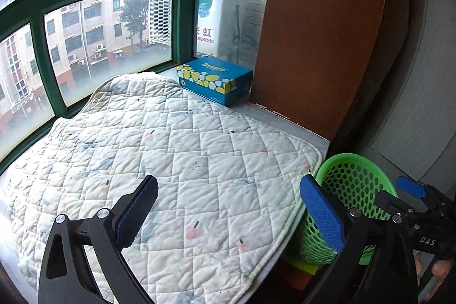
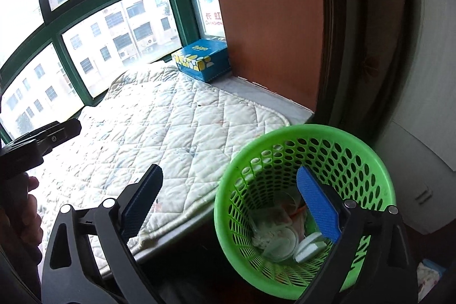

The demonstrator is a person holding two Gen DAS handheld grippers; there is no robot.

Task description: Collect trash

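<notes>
- The trash (image 2: 287,235), pale wrappers, clear film and round white lids, lies piled at the bottom of the green basket (image 2: 353,150); that is where collected pieces belong, so this load looks delivered.
- The green basket stands on the floor just beside the corner of the window ledge, low enough to drop things in from above.
- The right gripper (image 2: 228,200) hangs over the basket mouth, jaws spread wide and nothing between them, one blue pad above the rim.
- The left gripper (image 1: 230,207) hovers over the quilted pad (image 1: 176,150), jaws equally spread and empty.
- The quilted pad covers the ledge; only small dark specks show on it, no sizeable litter.
- A blue tissue box (image 1: 216,80) sits at the far corner against the brown panel (image 1: 322,33), well clear of both grippers.
- Nothing blocks either gripper; the basket rim is the nearest thing to catch.
</notes>
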